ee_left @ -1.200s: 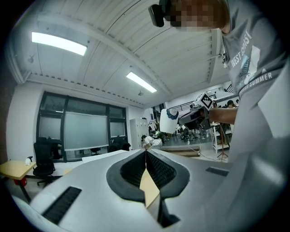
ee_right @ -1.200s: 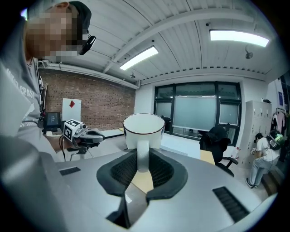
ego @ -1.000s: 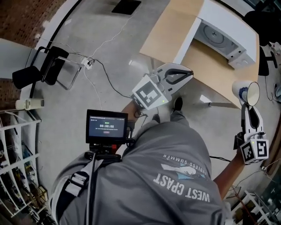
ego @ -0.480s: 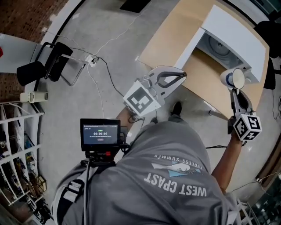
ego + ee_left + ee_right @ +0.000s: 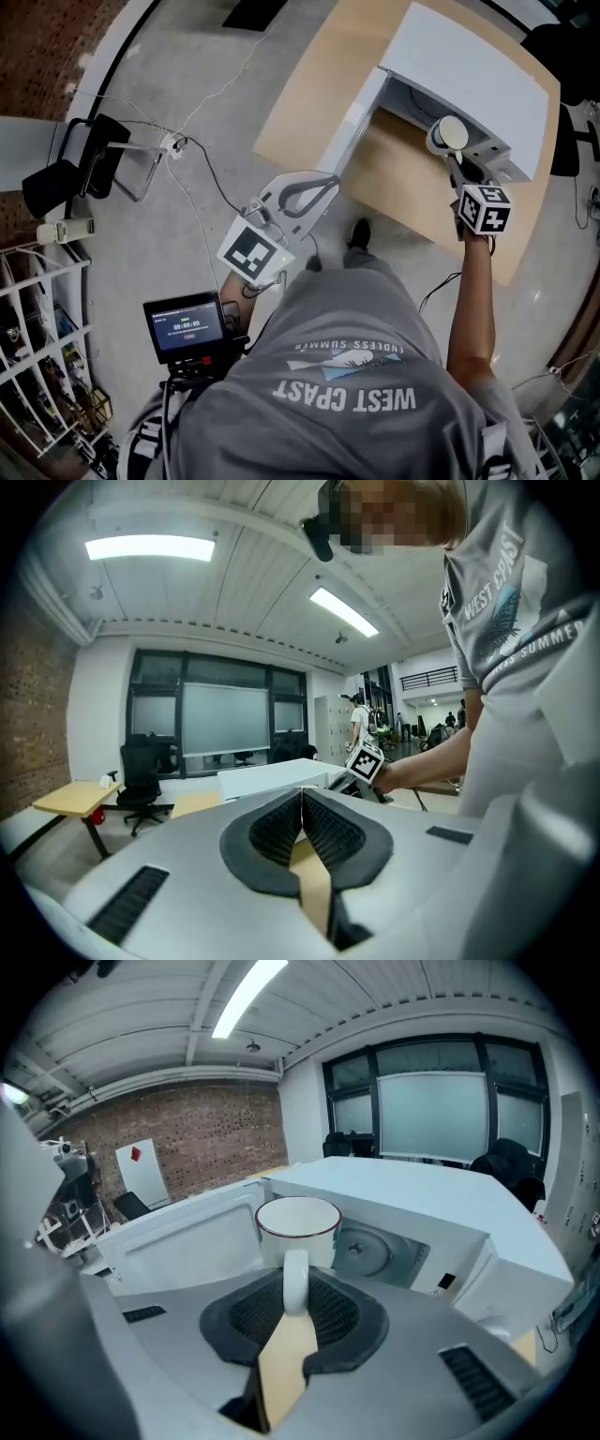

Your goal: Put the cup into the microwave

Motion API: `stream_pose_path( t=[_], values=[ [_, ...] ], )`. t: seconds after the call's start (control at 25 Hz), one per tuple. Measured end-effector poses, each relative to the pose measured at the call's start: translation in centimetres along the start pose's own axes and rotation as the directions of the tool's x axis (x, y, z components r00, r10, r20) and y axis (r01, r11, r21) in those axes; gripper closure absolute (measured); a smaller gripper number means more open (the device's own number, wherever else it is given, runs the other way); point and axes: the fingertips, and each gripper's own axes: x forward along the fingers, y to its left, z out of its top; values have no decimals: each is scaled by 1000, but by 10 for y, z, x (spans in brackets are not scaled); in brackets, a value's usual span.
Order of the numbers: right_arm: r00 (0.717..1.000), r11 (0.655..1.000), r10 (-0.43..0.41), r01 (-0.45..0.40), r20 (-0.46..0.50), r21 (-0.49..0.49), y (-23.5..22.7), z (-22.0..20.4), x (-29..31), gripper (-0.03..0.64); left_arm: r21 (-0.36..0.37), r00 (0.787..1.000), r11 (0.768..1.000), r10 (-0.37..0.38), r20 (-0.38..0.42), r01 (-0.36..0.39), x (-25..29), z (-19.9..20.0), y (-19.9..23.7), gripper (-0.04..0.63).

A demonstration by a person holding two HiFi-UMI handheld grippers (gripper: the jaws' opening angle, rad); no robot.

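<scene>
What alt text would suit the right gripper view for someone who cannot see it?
The right gripper holds a white cup upright by its handle, in front of a white microwave whose door stands open at left. A brick wall and large windows stand behind.

We're under even indoor light, with no hard shadows anywhere. In the head view the picture is dim and muted: the grey concrete floor reads flat, the corners darken, and straight edges bow outward. Over to the left gripper view, where two long fluorescent ceiling strips burn out to pure white. A black ring frames the circle, and the grey two-jaw left gripper goes soft up close. In the right gripper view another bright ceiling tube flares and the large glazed windows glow pale. The white ceramic cup looks fairly sharp with a gentle sheen, while the picture's rim smears and curves.
</scene>
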Motion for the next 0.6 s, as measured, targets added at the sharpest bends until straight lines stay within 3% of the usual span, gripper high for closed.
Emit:
stream_pose_path(
  t=[0.28,0.6],
  values=[
    [998,1000,-10,10,-68,-4,-36,-22,70,546,-56,996,996,59,-72,-63,7,-10,9,574],
    [996,996,-91,91,-23,19,-76,-22,125,546,-83,984,990,102,-147,-115,8,-27,15,574]
  ],
)
